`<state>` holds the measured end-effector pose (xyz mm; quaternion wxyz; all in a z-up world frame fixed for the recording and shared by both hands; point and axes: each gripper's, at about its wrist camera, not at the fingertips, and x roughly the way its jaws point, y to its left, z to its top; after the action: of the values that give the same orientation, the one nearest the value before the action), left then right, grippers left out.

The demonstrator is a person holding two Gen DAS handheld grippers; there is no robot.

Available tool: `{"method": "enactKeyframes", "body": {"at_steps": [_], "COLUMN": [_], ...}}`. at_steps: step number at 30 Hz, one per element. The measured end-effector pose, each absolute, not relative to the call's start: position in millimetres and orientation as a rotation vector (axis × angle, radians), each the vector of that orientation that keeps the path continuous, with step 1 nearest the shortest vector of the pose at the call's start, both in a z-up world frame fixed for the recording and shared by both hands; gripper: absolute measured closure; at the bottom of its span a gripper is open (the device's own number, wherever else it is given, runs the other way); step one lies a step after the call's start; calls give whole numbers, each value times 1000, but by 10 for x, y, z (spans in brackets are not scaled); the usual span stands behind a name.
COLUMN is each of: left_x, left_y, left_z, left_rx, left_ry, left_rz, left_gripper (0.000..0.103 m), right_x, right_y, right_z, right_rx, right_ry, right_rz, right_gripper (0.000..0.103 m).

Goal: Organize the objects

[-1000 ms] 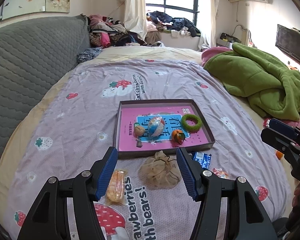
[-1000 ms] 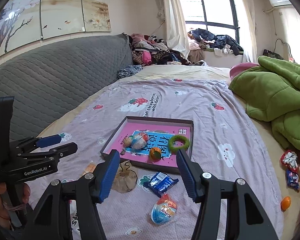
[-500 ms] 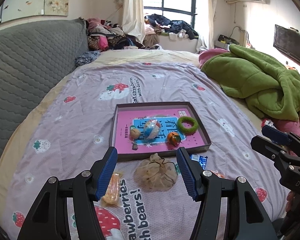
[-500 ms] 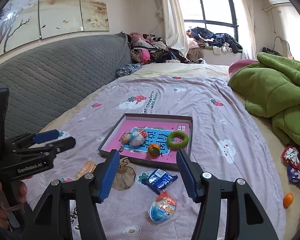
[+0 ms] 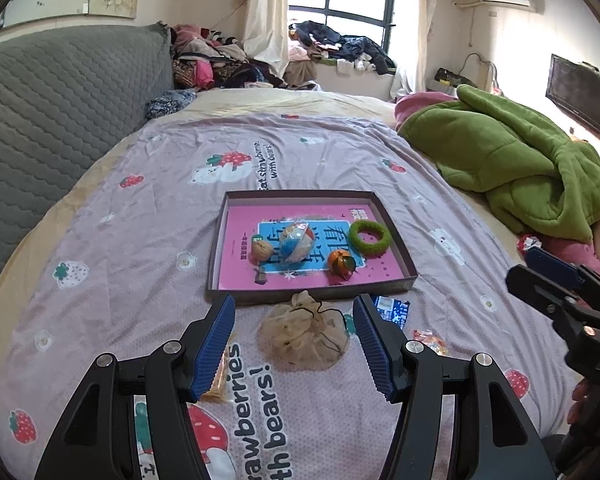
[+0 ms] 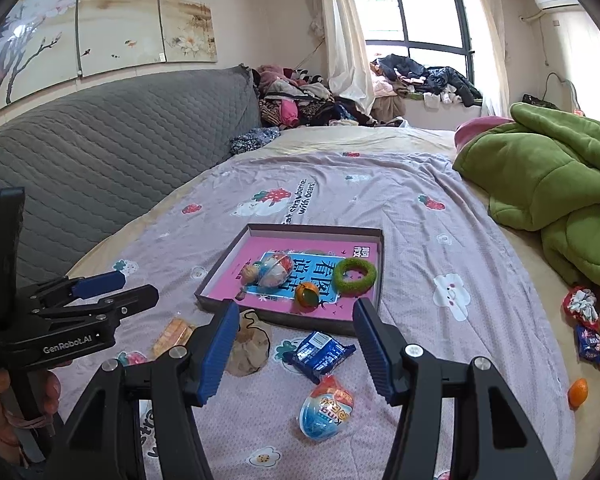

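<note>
A shallow box tray (image 5: 216, 264) (image 6: 380, 276) lies on the bed, holding a green ring (image 5: 370, 234), a toy egg (image 5: 297, 242), a walnut (image 5: 262, 249) and an orange ball (image 5: 341, 263). In front of it lie a beige mesh pouch (image 5: 304, 338) (image 6: 250, 340), a blue snack packet (image 6: 320, 354) (image 5: 392, 308), a second toy egg (image 6: 326, 406) and an orange wrapped snack (image 6: 174, 330) (image 5: 220, 372). My left gripper (image 5: 294, 346) is open and empty above the pouch. My right gripper (image 6: 294, 350) is open and empty above the blue packet.
A green blanket (image 5: 512, 160) is heaped at the right. Wrapped sweets (image 6: 586, 324) and a small orange (image 6: 578, 392) lie by the bed's right edge. A grey quilted headboard (image 6: 120, 148) runs along the left. Clothes pile (image 6: 300, 100) up at the far end.
Both grippers have drawn back and risen slightly, so the tray and loose items look a little farther away. Both stay open and empty.
</note>
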<state>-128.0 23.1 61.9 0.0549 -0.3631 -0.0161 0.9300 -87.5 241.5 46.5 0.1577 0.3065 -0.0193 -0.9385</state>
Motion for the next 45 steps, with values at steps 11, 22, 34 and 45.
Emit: {"method": "enactKeyframes", "body": {"at_steps": [11,22,34,45], "left_x": [-1208,-1070,-970,-867], "left_y": [243,193,153,150], "left_z": [498,390,189,20], "left_rx": [-1106,-1095,-1136,-1172], "left_ry": [-35,-39,-53,-41], "left_rz": [2806,2812,2787,2769], "left_gripper": [40,40,40,40], "right_x": [-739,-559,-518,-494], "right_y": [2439,2322,2274,2282], "right_z": [324,175,23,-98], "right_rx": [931,983,1058,1105], "right_ry": [-64,-40,-37,-35], "right_rz": [-2687,-2668,-2675,-2693], "right_gripper": [44,44,44,44]}}
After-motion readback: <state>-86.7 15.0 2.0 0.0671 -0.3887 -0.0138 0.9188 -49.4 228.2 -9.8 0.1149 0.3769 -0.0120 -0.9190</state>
